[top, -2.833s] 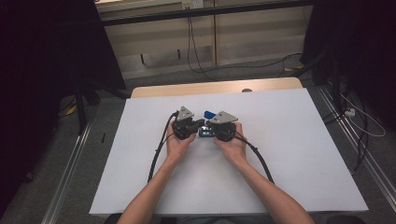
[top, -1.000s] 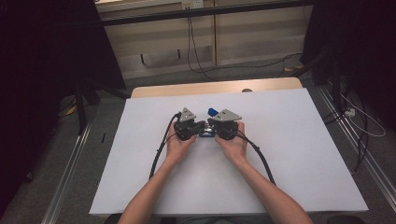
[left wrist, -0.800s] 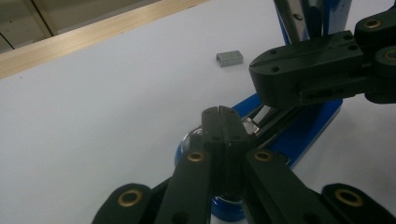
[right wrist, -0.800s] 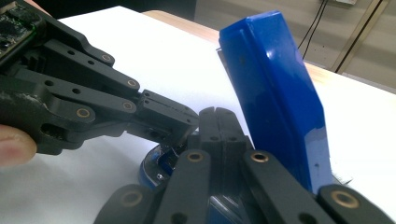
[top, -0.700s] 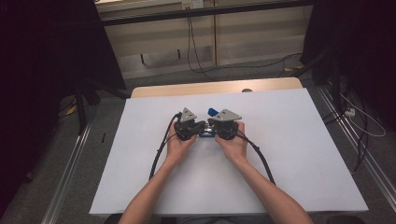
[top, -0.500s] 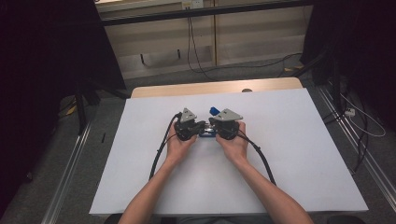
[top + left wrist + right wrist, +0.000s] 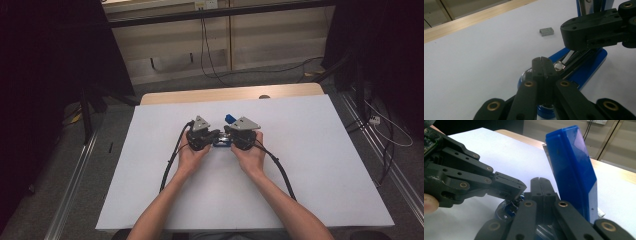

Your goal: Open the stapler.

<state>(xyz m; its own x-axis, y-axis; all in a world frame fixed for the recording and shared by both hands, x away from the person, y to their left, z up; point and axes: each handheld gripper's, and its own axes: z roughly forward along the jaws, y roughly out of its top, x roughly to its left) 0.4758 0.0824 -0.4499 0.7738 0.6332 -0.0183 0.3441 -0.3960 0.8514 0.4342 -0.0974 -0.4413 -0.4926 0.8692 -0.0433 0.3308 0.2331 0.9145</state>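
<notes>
Left gripper view: no legible writing on blue stapler (image 7: 586, 67); staple block (image 7: 546, 31) unmarked.

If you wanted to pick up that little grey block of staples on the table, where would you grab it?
Grip the staple block across its two long sides, coming straight down from above. It lies flat on the white table, apart from the blue stapler, and its low bar shape probably gives shut jaws little else to hold.
</notes>
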